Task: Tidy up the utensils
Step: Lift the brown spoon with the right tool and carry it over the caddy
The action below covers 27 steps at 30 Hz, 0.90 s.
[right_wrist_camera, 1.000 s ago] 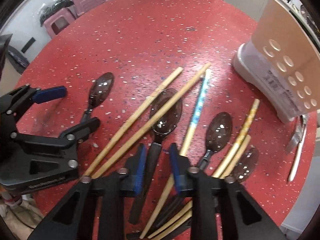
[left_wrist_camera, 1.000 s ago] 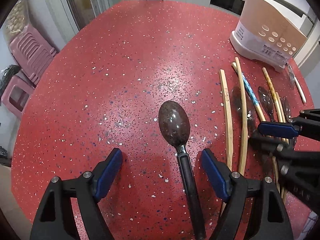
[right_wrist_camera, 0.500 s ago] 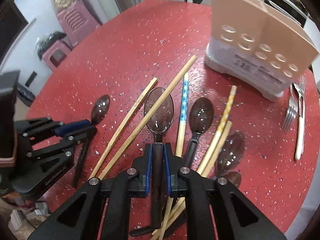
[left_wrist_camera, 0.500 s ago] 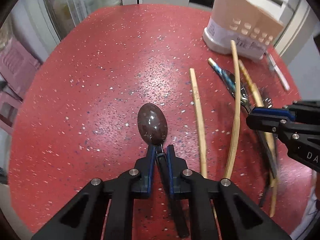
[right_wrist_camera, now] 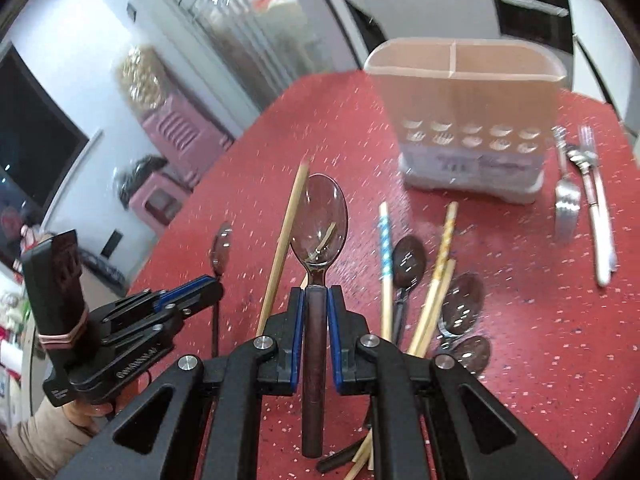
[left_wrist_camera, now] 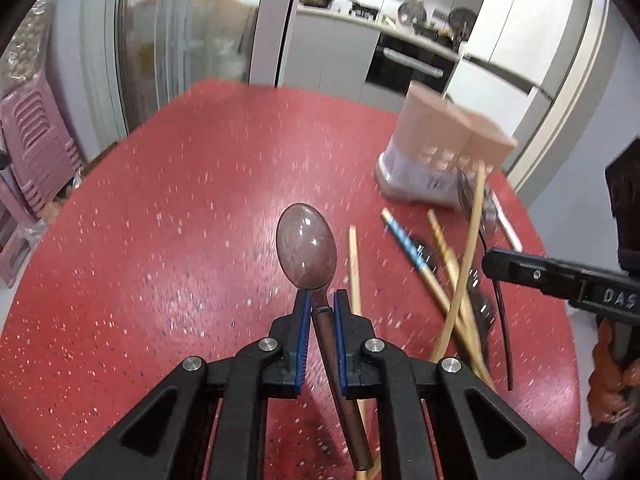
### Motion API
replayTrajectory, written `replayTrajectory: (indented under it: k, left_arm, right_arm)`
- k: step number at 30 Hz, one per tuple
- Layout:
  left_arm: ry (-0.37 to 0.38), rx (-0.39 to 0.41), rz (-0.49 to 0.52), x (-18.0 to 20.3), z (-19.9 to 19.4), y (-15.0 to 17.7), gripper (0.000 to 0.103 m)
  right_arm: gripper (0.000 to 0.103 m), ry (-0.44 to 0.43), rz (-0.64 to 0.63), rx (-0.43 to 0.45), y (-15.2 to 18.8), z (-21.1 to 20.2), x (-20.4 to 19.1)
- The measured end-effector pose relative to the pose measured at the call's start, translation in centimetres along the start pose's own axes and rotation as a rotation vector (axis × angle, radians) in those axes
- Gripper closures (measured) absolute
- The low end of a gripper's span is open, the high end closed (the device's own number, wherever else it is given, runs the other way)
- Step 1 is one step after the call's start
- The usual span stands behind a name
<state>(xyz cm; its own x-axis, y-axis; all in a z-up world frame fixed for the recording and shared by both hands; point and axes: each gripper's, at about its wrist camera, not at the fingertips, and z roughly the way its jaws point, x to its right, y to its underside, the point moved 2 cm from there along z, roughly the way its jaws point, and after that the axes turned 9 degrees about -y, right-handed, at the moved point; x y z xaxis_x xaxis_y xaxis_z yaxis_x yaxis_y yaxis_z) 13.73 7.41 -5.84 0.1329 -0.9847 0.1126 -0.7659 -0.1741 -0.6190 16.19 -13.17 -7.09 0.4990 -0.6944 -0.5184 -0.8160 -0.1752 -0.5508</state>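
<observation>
Your red speckled table (right_wrist_camera: 540, 340) carries the holder (right_wrist_camera: 472, 120) at its far side, two forks (right_wrist_camera: 566, 200) and a knife (right_wrist_camera: 600, 224) just right of it, and nearer you a loose jumble of chopsticks (right_wrist_camera: 434, 296) and dark spoons (right_wrist_camera: 406, 264).

1. Red speckled table (left_wrist_camera: 168, 240), round-edged, glossy.
2. Stack of pink plastic stools (left_wrist_camera: 36, 148), at the far left beyond the table; seen again in the right wrist view (right_wrist_camera: 176, 136), with one lower pink stool (right_wrist_camera: 158, 204) beside it.
3. Glass door or cabinet front (left_wrist_camera: 180, 44), reflective, contents blurred.
4. Built-in oven (left_wrist_camera: 412, 66), dark, with a bar handle, under a countertop.
5. Countertop clutter (left_wrist_camera: 424, 20), possibly pots and jars; too small to tell.
6. Dark screen or window (right_wrist_camera: 28, 136), on the left wall.
</observation>
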Motion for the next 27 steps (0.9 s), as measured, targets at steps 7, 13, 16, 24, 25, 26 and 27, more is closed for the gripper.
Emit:
replayTrajectory:
  k: [7, 13, 16, 24, 25, 26, 27]
  left_arm:
    - [0.026, 0.123, -0.001, 1.2, -2.5, -2.8, 0.069]
    - [0.064, 0.189, 0.019, 2.9, -4.1, -5.3, 0.069]
    - [0.080, 0.206, 0.032, 3.6, -4.5, -6.3, 0.069]
    - [0.091, 0.268, 0.009, 5.5, -4.1, -10.5, 0.069]
    - [0.092, 0.280, 0.006, 5.8, -4.1, -11.3, 0.069]
    - [0.090, 0.293, 0.005, 6.1, -4.0, -12.2, 0.069]
    - [0.087, 0.303, 0.003, 6.4, -3.8, -13.0, 0.069]
  right_arm:
    - [0.090, 0.067, -0.026, 0.154, -0.7, -4.9, -0.1]
    - [0.090, 0.083, -0.019, 0.197, -2.2, -6.4, -0.6]
    - [0.090, 0.093, -0.016, 0.227, -2.8, -7.2, -0.4]
    - [0.090, 0.146, -0.021, 0.351, -6.0, -9.7, 0.1]
    - [0.090, 0.157, -0.024, 0.370, -6.6, -10.1, 0.2]
    - [0.090, 0.167, -0.025, 0.389, -7.3, -10.5, 0.3]
    - [0.090, 0.173, -0.023, 0.403, -7.8, -10.6, 0.5]
